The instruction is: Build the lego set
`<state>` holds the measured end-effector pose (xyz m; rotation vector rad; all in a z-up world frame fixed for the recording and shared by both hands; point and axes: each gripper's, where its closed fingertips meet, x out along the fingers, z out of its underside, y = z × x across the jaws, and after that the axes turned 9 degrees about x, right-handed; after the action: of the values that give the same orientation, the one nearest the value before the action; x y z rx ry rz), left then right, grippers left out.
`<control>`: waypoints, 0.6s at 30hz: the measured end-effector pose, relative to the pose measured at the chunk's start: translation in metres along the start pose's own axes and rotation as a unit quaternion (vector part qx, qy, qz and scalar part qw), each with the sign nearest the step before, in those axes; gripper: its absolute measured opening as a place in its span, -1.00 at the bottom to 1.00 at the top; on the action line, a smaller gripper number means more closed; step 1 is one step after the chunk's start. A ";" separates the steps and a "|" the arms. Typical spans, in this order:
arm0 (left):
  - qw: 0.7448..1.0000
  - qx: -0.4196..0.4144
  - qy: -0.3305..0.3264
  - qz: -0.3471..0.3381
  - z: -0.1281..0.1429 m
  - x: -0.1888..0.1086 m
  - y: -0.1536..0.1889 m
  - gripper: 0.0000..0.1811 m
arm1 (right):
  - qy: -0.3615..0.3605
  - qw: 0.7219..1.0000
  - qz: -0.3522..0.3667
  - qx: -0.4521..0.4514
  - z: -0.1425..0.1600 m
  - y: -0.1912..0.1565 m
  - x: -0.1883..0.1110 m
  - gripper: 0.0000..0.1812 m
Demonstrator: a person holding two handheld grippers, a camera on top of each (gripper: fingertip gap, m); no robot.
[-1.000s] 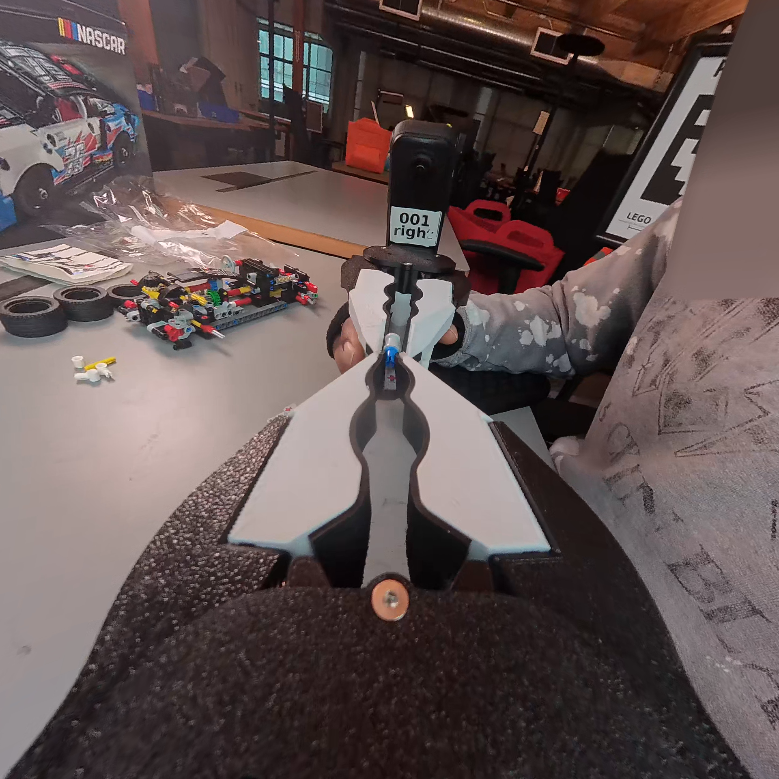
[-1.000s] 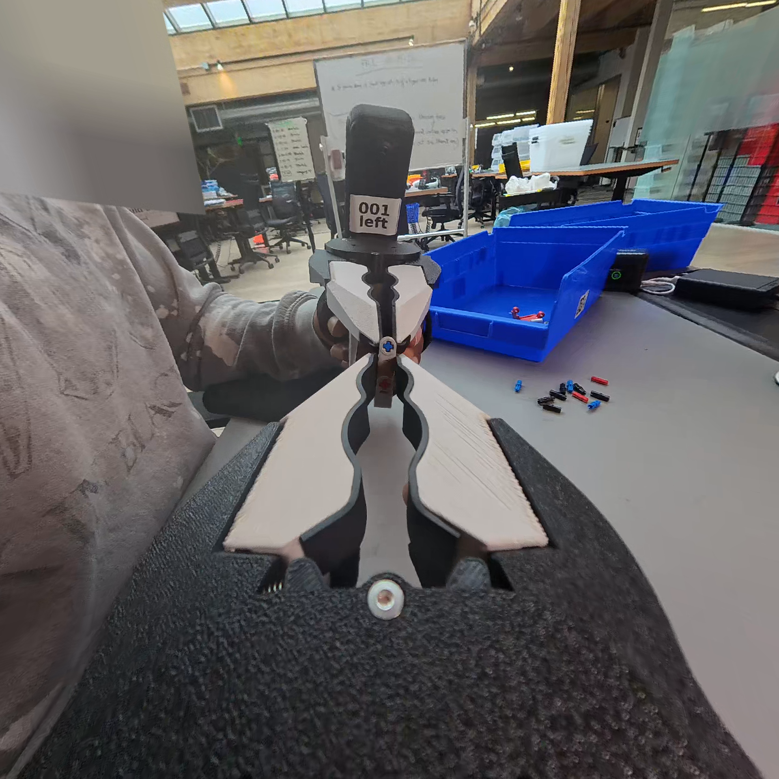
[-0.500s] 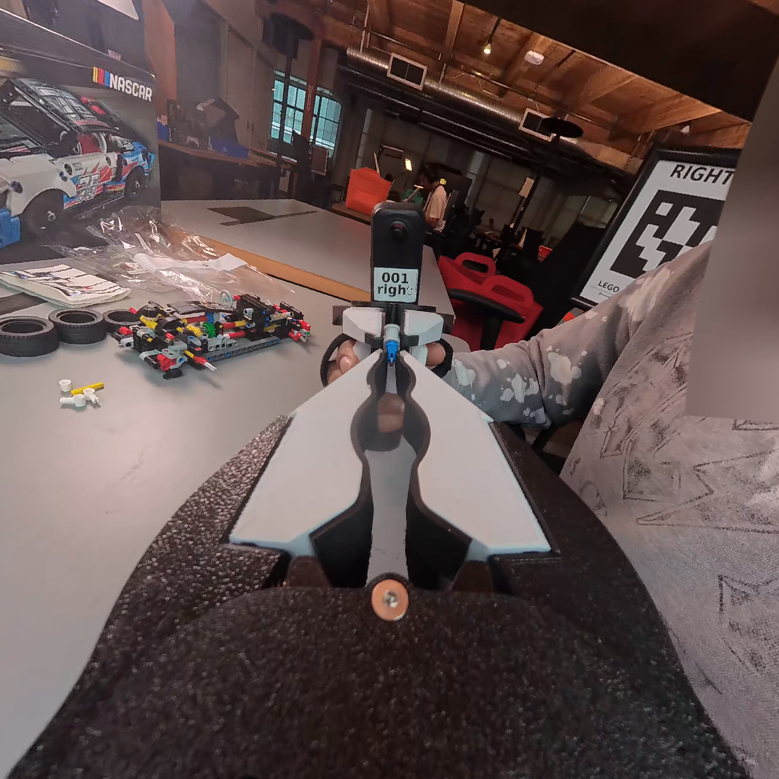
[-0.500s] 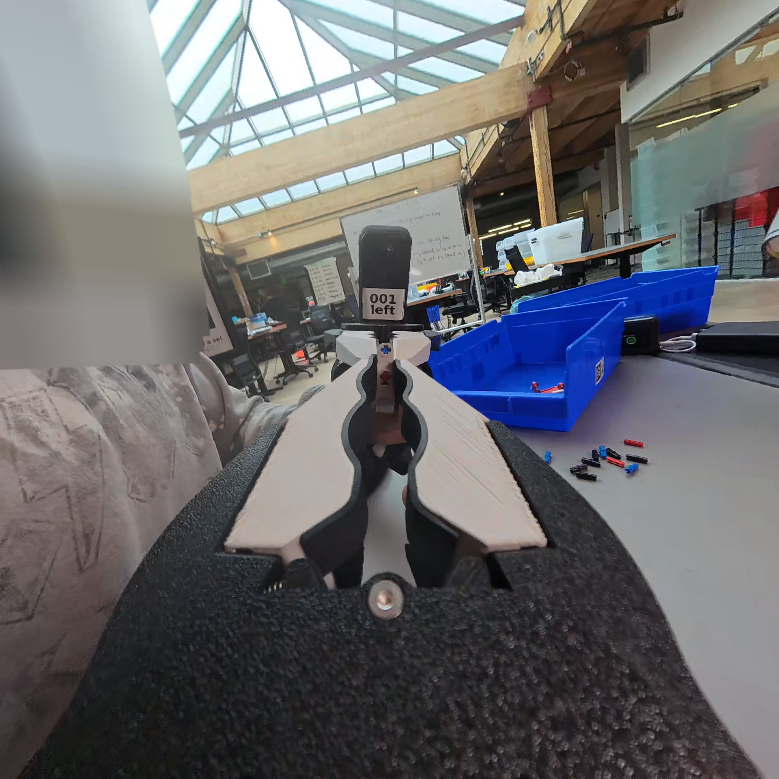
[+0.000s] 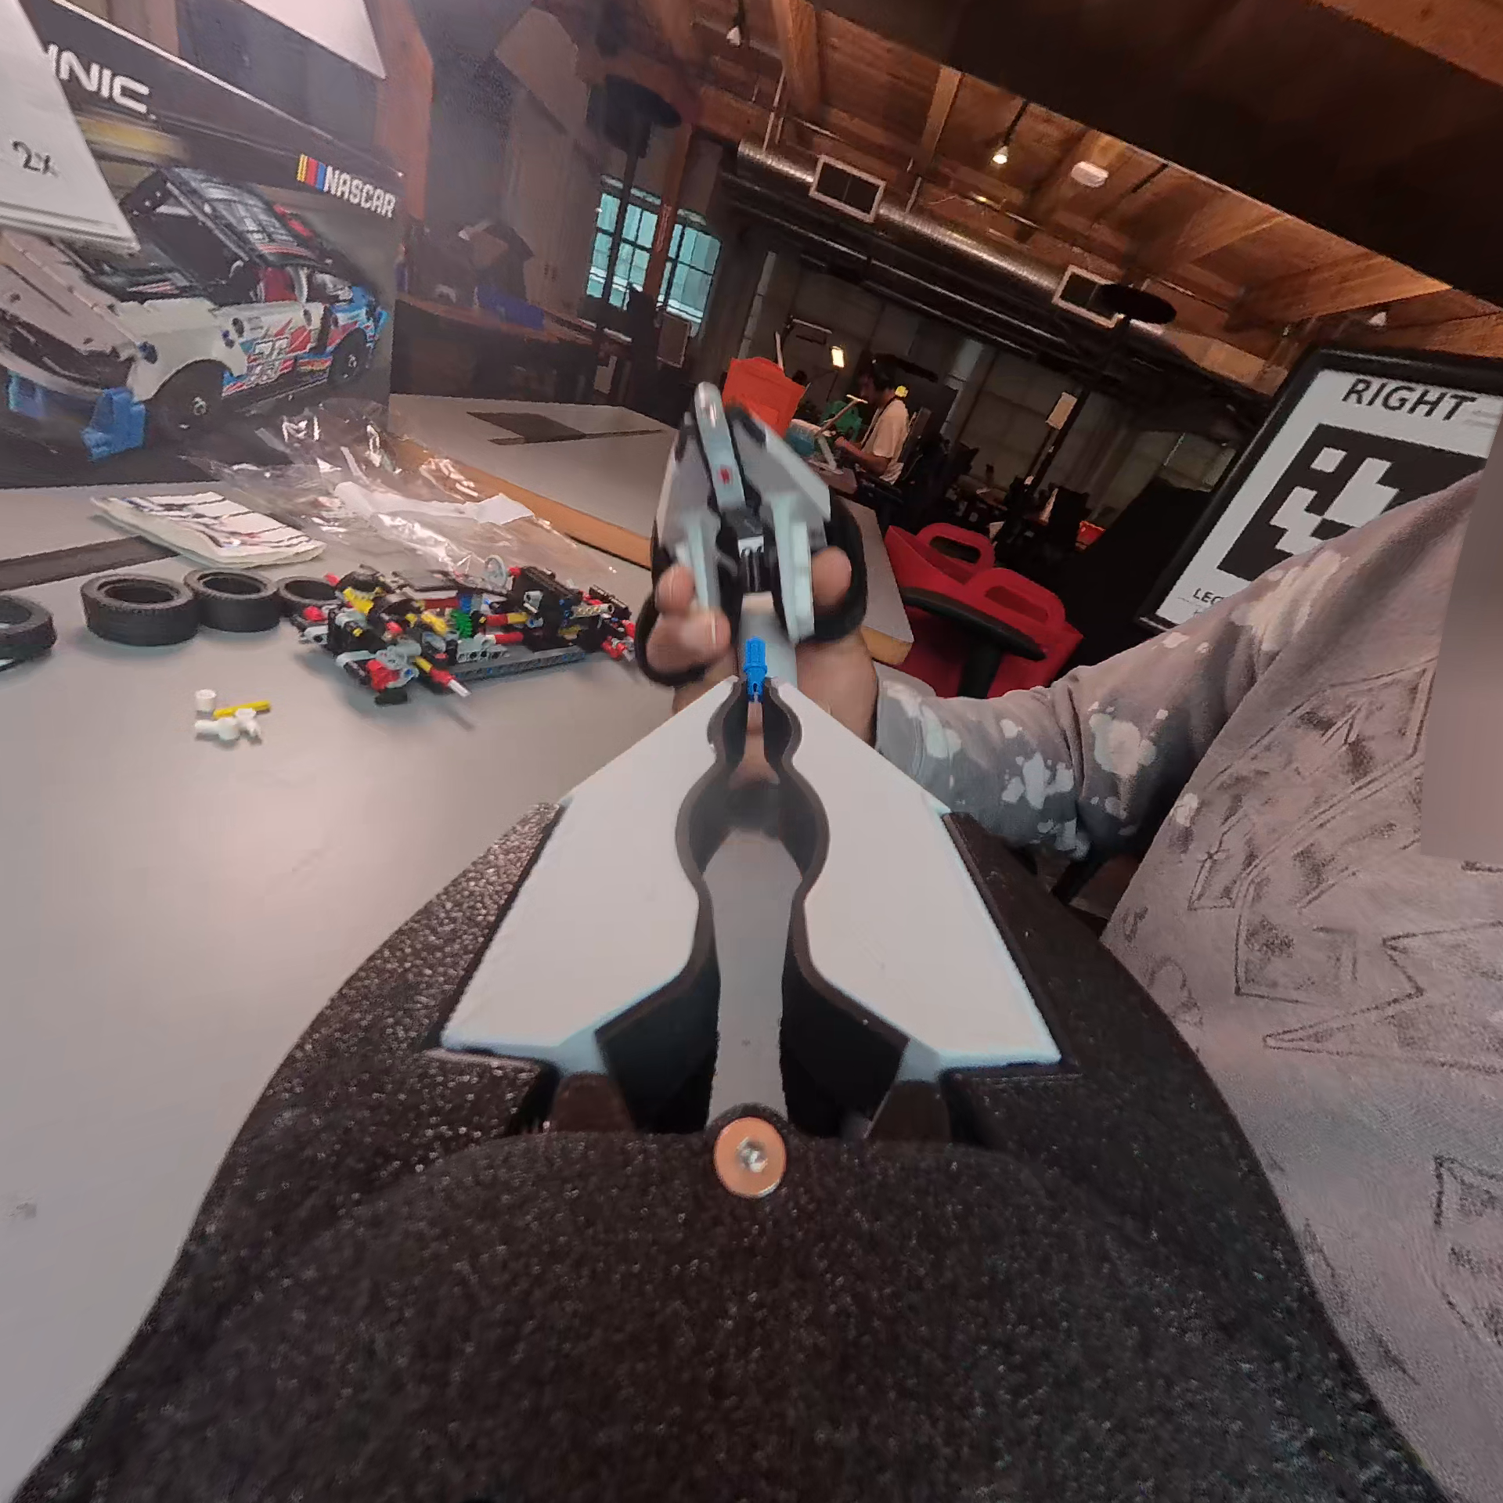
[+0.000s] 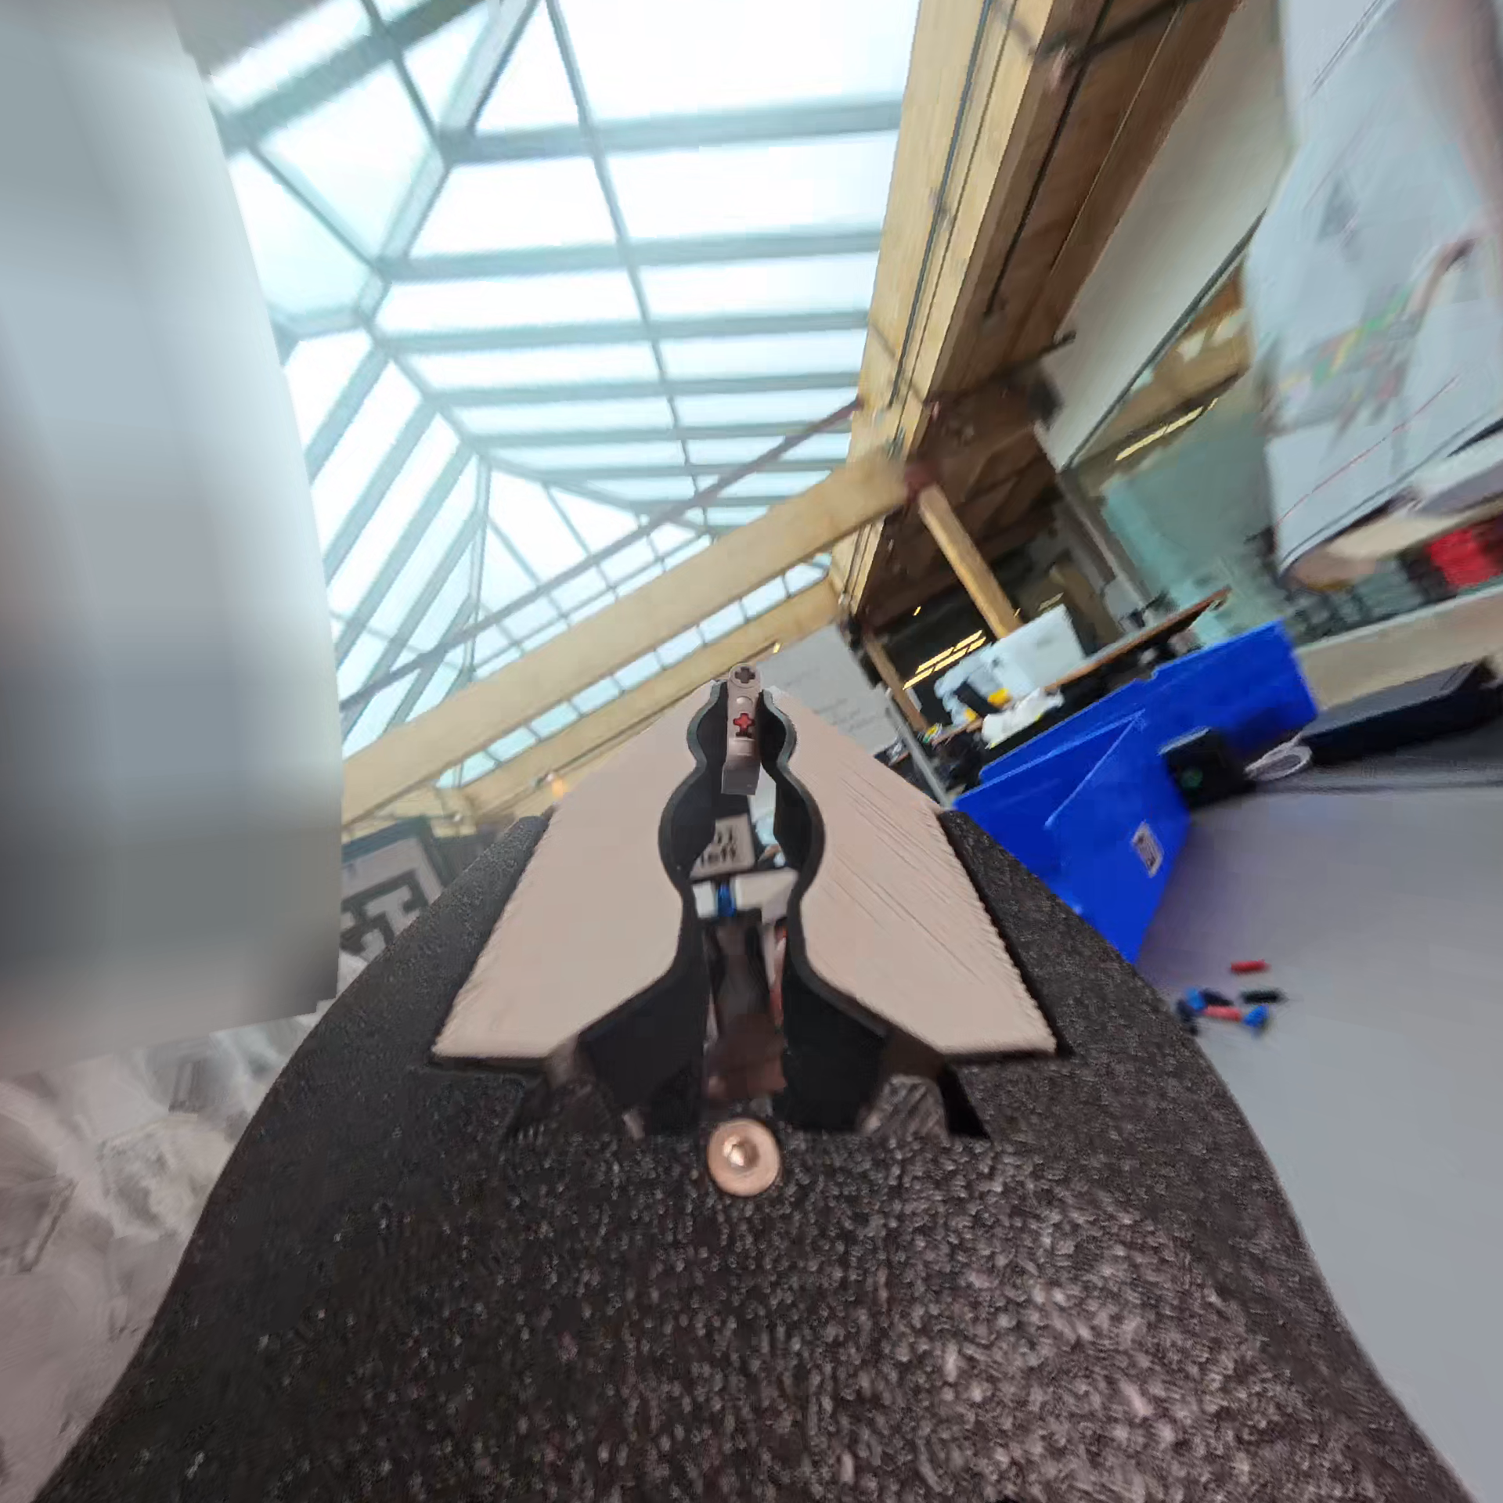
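My left gripper (image 5: 752, 691) is shut on a small blue pin (image 5: 753, 660) that sticks out past its tips. My right gripper (image 6: 742, 709) is shut on a grey lego beam (image 6: 740, 744) with a red cross-shaped axle end in one hole. In the left wrist view the right gripper (image 5: 716, 455) is tilted upward just beyond the blue pin, with the beam (image 5: 722, 476) between its fingers. The beam and pin are apart. The part-built car chassis (image 5: 463, 630) lies on the grey table (image 5: 203, 895) to the left.
Black tyres (image 5: 142, 608) and small white and yellow parts (image 5: 229, 717) lie near the chassis. The set's box (image 5: 195, 285), plastic bags (image 5: 390, 488) and a sticker sheet (image 5: 207, 524) lie behind. A blue bin (image 6: 1098, 813) and loose pins (image 6: 1220, 1008) are on the right. Some 8 cm of space lies between my two pairs of fingers.
The right gripper has tilted sharply upward and drawn back from the left gripper, taking the grey beam with it. The blue pin stays in the left gripper.
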<state>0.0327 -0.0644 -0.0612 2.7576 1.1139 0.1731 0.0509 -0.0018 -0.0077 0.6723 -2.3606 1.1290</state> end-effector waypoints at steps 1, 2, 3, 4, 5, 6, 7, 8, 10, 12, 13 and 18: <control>1.000 -0.014 -0.001 -0.012 0.006 -0.005 -0.006 -0.99 | 0.011 0.999 0.015 -0.040 -0.017 0.001 -0.007 -0.97; 0.999 -0.024 -0.004 -0.031 0.009 -0.010 -0.015 -0.99 | -0.015 0.996 0.026 -0.085 -0.011 -0.002 -0.007 -0.97; 0.998 -0.019 -0.013 -0.058 0.012 -0.013 -0.027 -0.99 | -0.027 0.995 0.026 -0.096 -0.002 -0.006 -0.006 -0.96; 0.996 -0.009 -0.028 -0.086 0.014 -0.014 -0.039 -0.99 | -0.040 0.994 0.031 -0.101 0.006 -0.005 -0.006 -0.96; 0.992 -0.001 -0.049 -0.119 0.019 -0.016 -0.052 -0.98 | -0.051 0.992 0.042 -0.108 0.010 -0.001 -0.007 -0.96; 0.983 0.011 -0.077 -0.167 0.026 -0.020 -0.070 -0.98 | -0.055 0.991 0.050 -0.111 0.009 0.003 -0.008 -0.96; 0.968 0.031 -0.110 -0.225 0.034 -0.029 -0.091 -0.98 | -0.061 0.989 0.062 -0.118 0.005 0.007 -0.009 -0.96; 0.946 0.054 -0.149 -0.284 0.044 -0.042 -0.113 -0.98 | -0.066 0.986 0.076 -0.133 0.002 0.011 -0.012 -0.95; 0.891 0.082 -0.236 -0.378 0.068 -0.070 -0.151 -0.97 | -0.086 0.981 0.094 -0.148 0.004 0.017 -0.014 -0.96; 0.851 0.091 -0.296 -0.424 0.086 -0.089 -0.175 -0.97 | -0.122 0.969 0.121 -0.179 0.015 0.026 -0.016 -0.95; 0.840 0.091 -0.311 -0.434 0.091 -0.094 -0.182 -0.97 | -0.138 0.965 0.127 -0.185 0.021 0.029 -0.017 -0.95; 0.831 0.091 -0.315 -0.450 0.092 -0.100 -0.190 -0.80 | -0.191 0.940 0.175 -0.222 0.036 0.048 -0.023 -0.95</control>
<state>-0.1523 -0.0093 -0.1927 1.8169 2.0494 -0.9119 0.0341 0.0012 -0.0693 0.3350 -3.0193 0.5749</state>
